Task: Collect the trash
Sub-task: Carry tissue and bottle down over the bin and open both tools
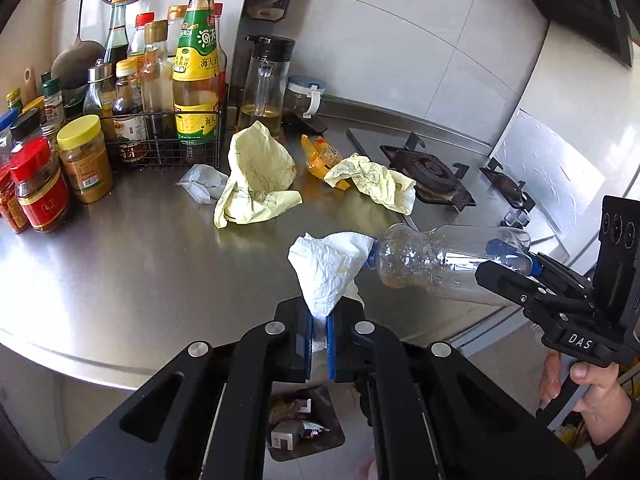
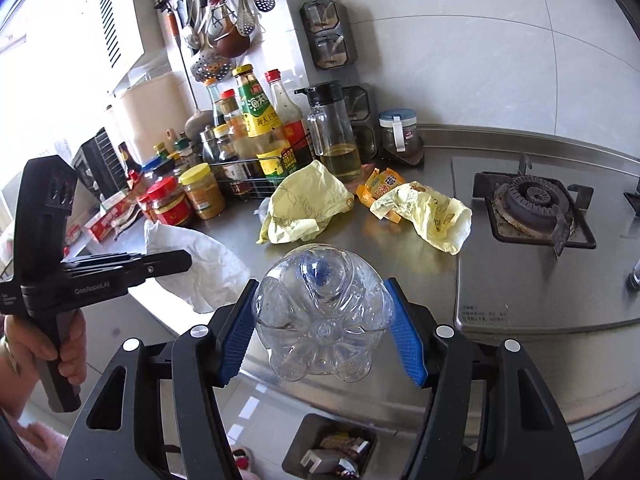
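Observation:
My left gripper (image 1: 319, 346) is shut on a crumpled white tissue (image 1: 328, 268) and holds it above the steel counter's front edge; the tissue also shows in the right wrist view (image 2: 192, 264). My right gripper (image 2: 322, 330) is shut on a clear empty plastic bottle (image 2: 320, 312), gripped near its base; the bottle also shows in the left wrist view (image 1: 444, 260). On the counter lie two yellow bags (image 1: 256, 176) (image 1: 376, 182), an orange snack wrapper (image 1: 320, 156) and a small clear wrapper (image 1: 202, 182). A trash bin (image 1: 304, 424) with scraps stands on the floor below both grippers (image 2: 332, 450).
Sauce bottles and spice jars (image 1: 160, 92) crowd the counter's back left, some in a wire rack. An oil dispenser (image 1: 266, 80) and a small jar (image 1: 306, 94) stand by the wall. The gas stove (image 2: 532, 204) lies to the right.

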